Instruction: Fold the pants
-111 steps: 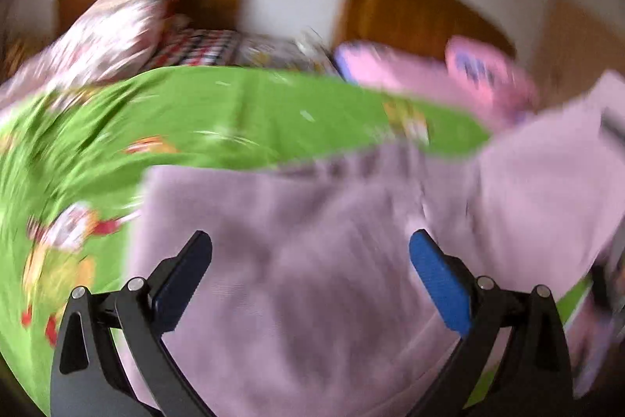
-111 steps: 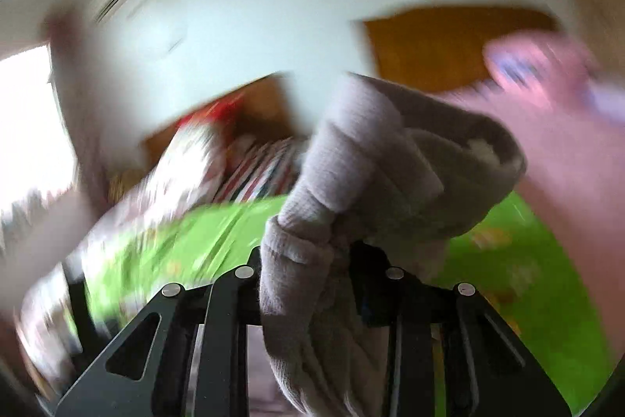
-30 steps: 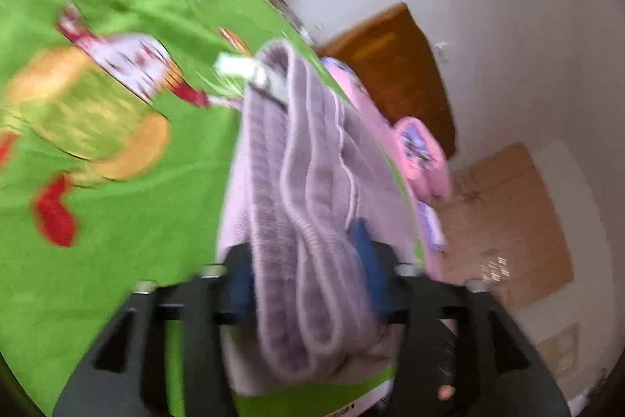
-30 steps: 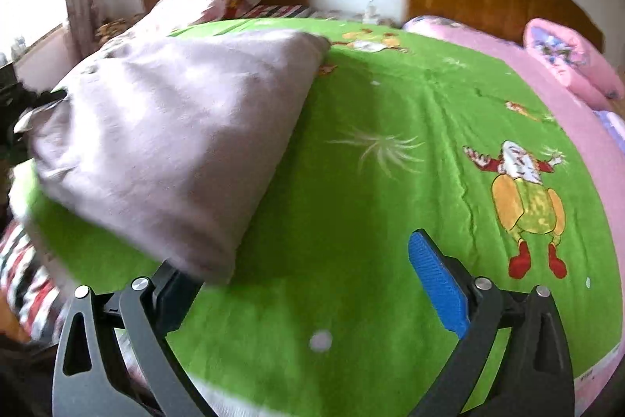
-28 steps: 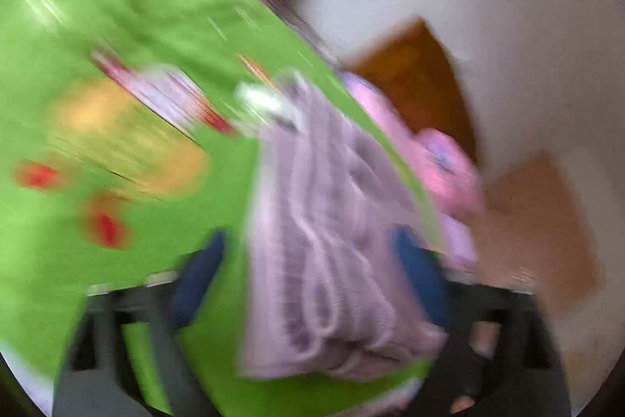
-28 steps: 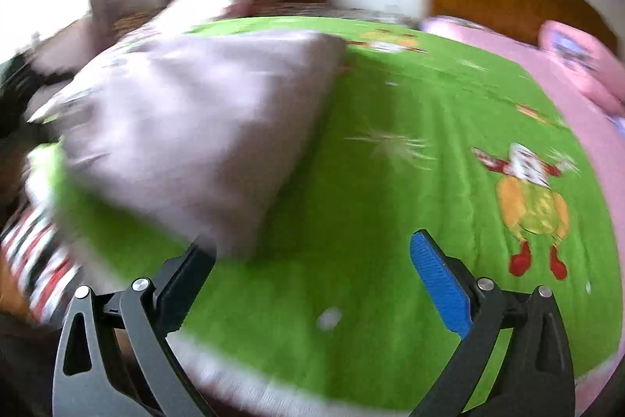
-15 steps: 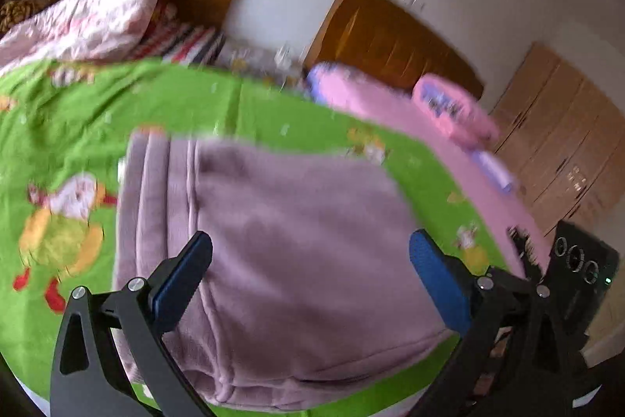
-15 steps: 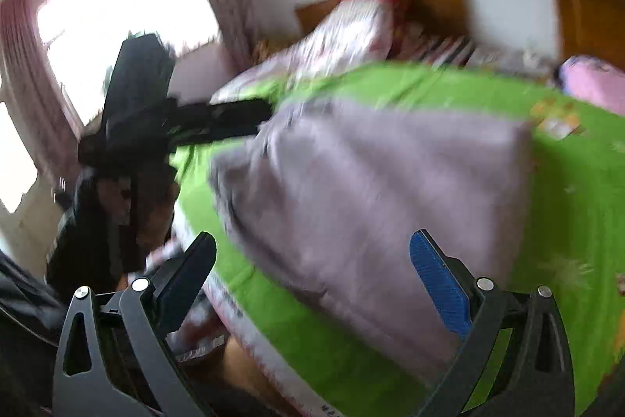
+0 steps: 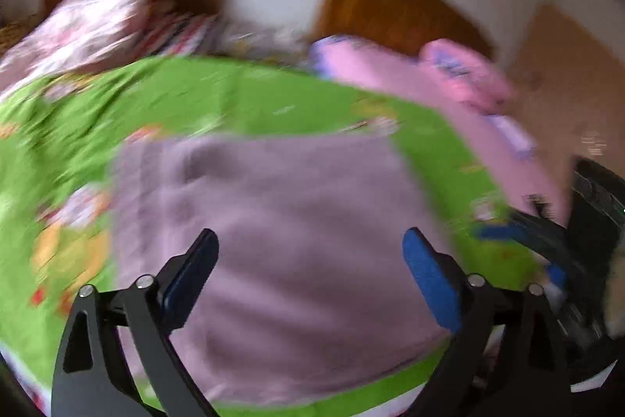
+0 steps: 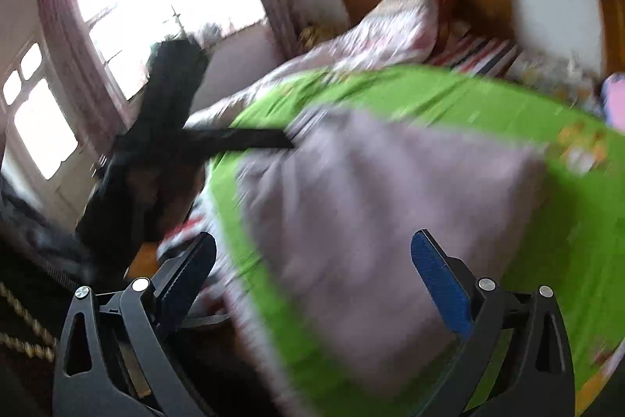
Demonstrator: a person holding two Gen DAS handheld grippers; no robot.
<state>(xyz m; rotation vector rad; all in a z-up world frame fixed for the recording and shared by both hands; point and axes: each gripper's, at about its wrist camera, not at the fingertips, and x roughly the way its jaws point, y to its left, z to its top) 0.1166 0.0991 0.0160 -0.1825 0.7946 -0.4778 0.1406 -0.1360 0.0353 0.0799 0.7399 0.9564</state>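
Left wrist view: left gripper point(image 9: 308, 262) let go since a second ago, right gripper point(image 10: 312, 266) also wide and empty, folded pants point(image 9: 281, 241) at 12 o'clock, basically done.

No text, label, brand, number or sign can be read in either view; both are blurred by motion; the green sheet point(image 9: 242, 100) carries printed cartoon figures, but no lettering on it can be made out.
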